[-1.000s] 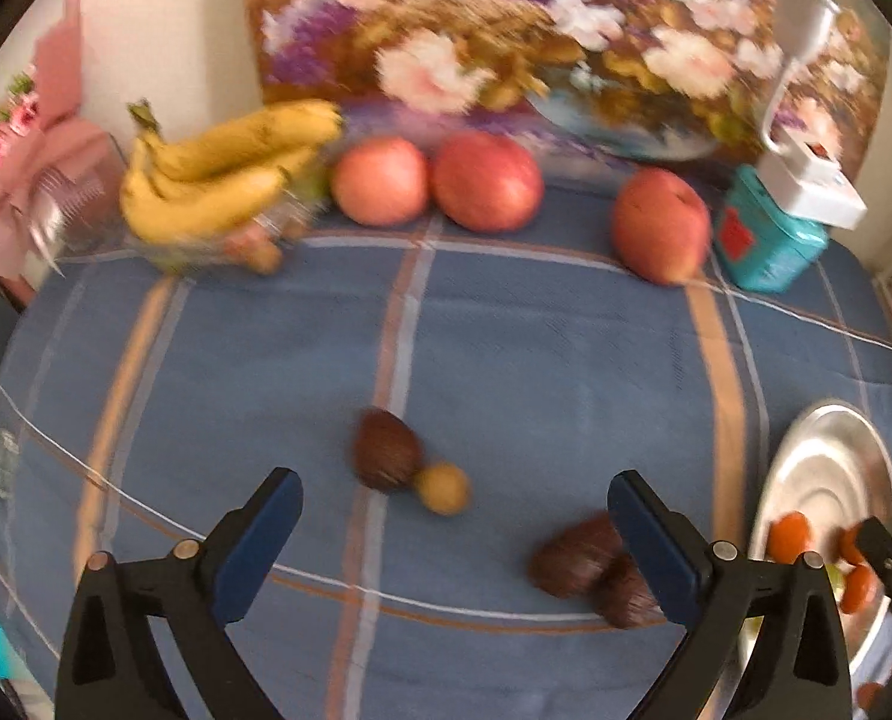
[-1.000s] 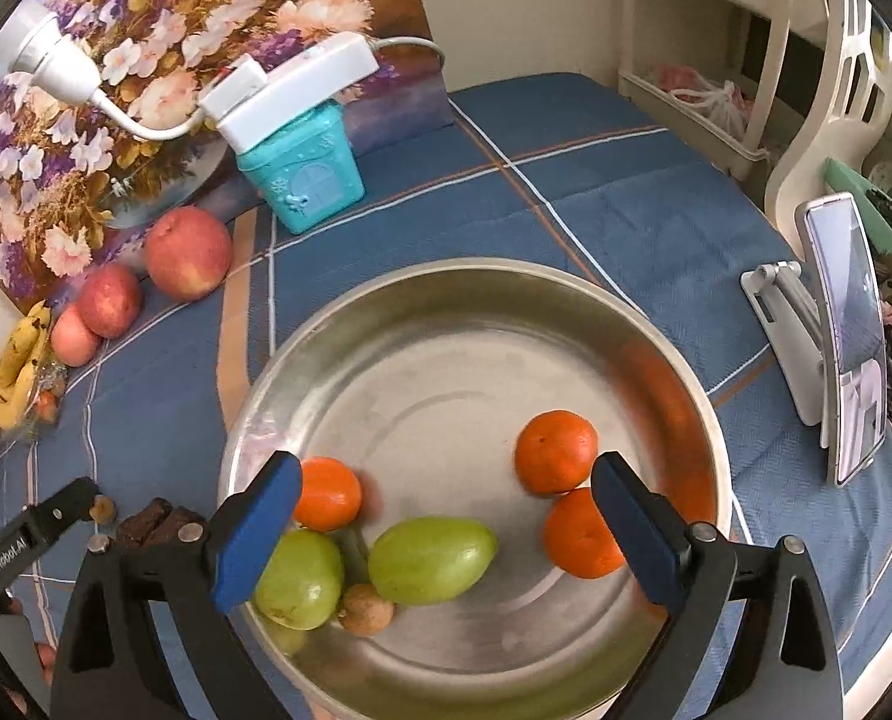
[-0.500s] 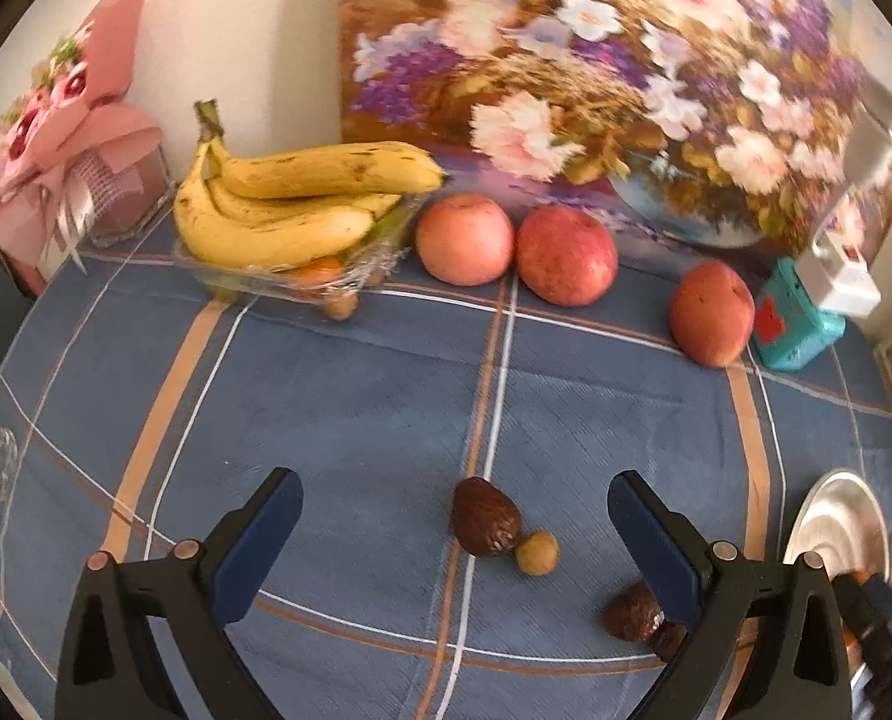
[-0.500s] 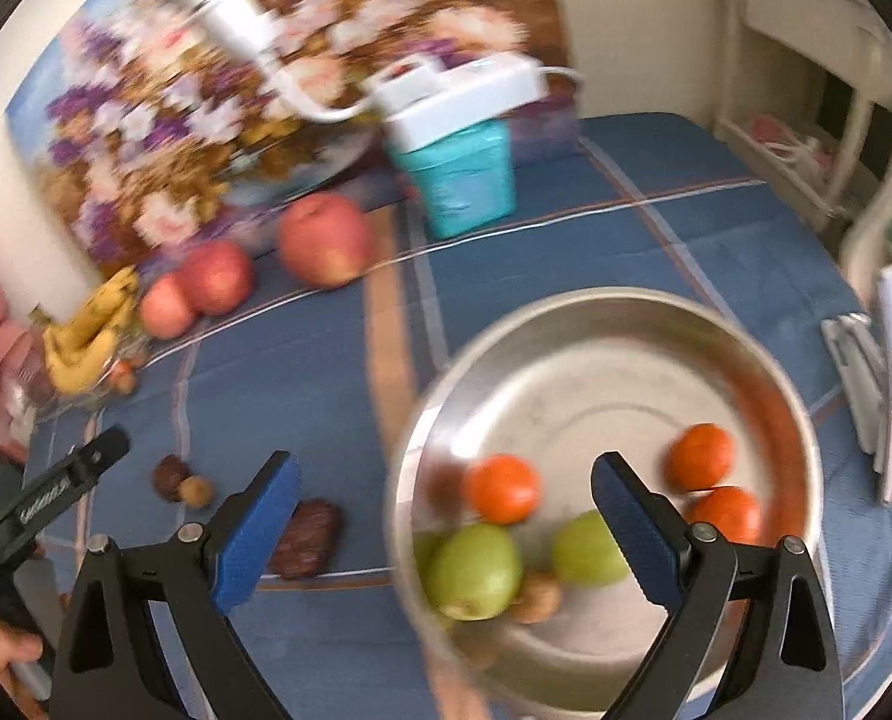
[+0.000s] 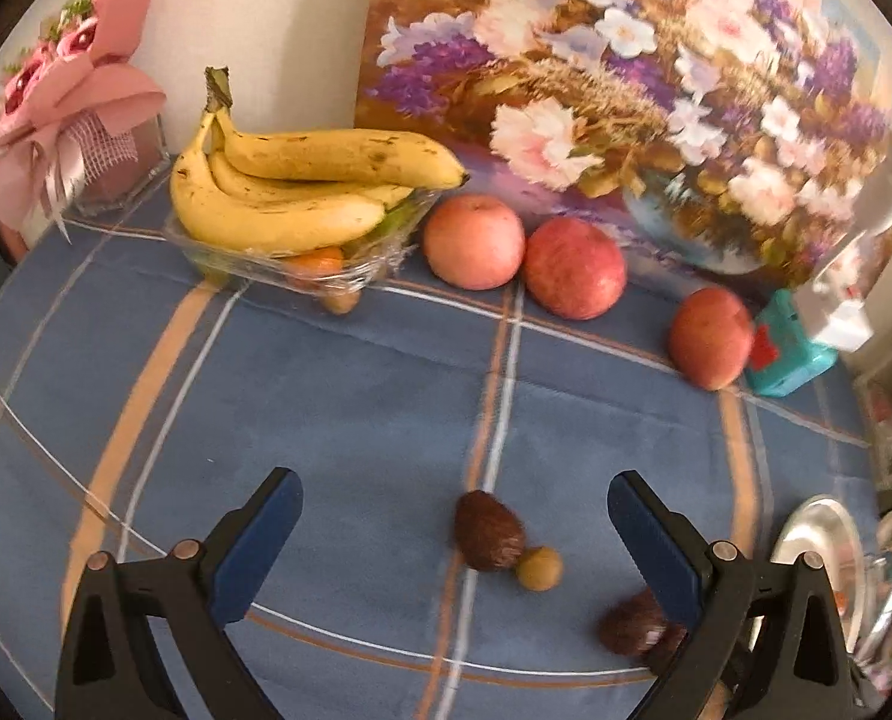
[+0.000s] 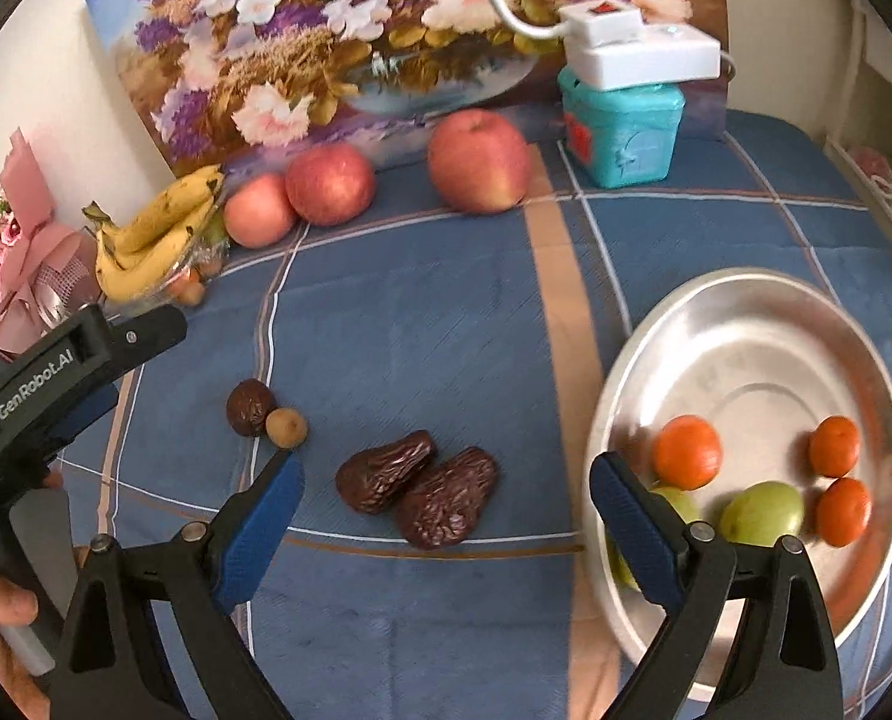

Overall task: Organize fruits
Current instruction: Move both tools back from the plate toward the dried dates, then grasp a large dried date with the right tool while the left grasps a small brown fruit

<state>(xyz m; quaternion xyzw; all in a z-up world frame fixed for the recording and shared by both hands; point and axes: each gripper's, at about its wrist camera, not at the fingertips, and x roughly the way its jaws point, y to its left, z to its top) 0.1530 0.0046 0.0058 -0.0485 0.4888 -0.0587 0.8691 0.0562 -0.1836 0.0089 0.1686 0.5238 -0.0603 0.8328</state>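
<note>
Two dark wrinkled dates (image 6: 416, 489) lie side by side on the blue checked cloth. My right gripper (image 6: 446, 462) hovers over them, its jaws closing, with the pads apart from the fruit. Left of them sit a dark round fruit (image 6: 249, 407) and a small tan fruit (image 6: 287, 427). A metal plate (image 6: 745, 330) at the right holds three tangerines (image 6: 685, 451) and green fruits (image 6: 760, 513). My left gripper (image 5: 451, 483) is open and empty above the dark round fruit (image 5: 487, 531) and the tan fruit (image 5: 540, 568).
Three red apples (image 5: 574, 267) line the back by a flower painting (image 5: 625, 90). Bananas (image 5: 290, 192) rest in a clear tray (image 5: 332, 267) at the back left, beside a pink bouquet (image 5: 56, 120). A teal box (image 6: 622, 135) carries a white power strip (image 6: 637, 51).
My right gripper has swung left from above the plate to above the two dates. The left gripper's view has shifted left, bringing the bananas nearer the middle.
</note>
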